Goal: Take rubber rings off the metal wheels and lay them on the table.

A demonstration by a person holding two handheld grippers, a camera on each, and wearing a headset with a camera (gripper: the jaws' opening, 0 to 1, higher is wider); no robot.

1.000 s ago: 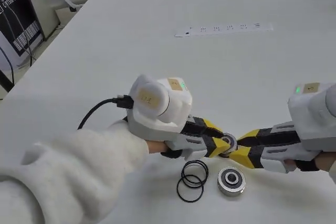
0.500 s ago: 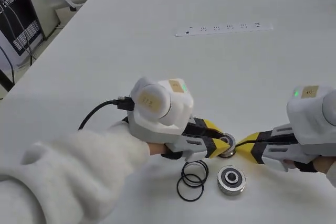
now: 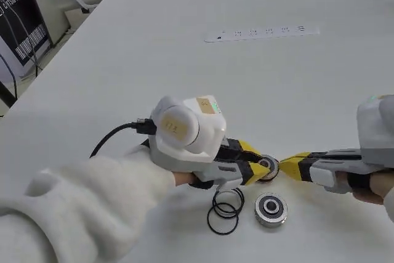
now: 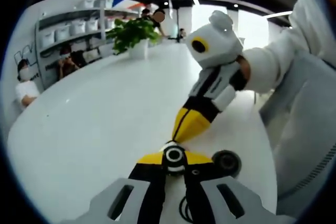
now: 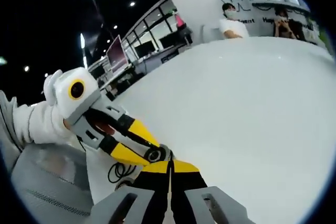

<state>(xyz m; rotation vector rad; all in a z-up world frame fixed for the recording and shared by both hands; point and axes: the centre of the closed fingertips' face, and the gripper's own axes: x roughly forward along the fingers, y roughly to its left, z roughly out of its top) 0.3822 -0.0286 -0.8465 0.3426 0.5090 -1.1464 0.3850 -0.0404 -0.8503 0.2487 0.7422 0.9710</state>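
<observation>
Table [image 3: 154,60]: white, broad, plain-topped. Carried near the front edge two black rings [image 3: 224,212], lying flat and overlapping each other. Bore one wheel [image 3: 271,209] just right of the rings, flat on its side and apart from them. Held a white power strip [image 3: 261,32] well beyond, toward the far side. Carried a potted plant [image 4: 135,39] at one distant end, as seen in the left gripper view.

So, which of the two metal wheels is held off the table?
The upper wheel, clamped in the left gripper. The other wheel lies flat on the table, beside two black rings.
</observation>
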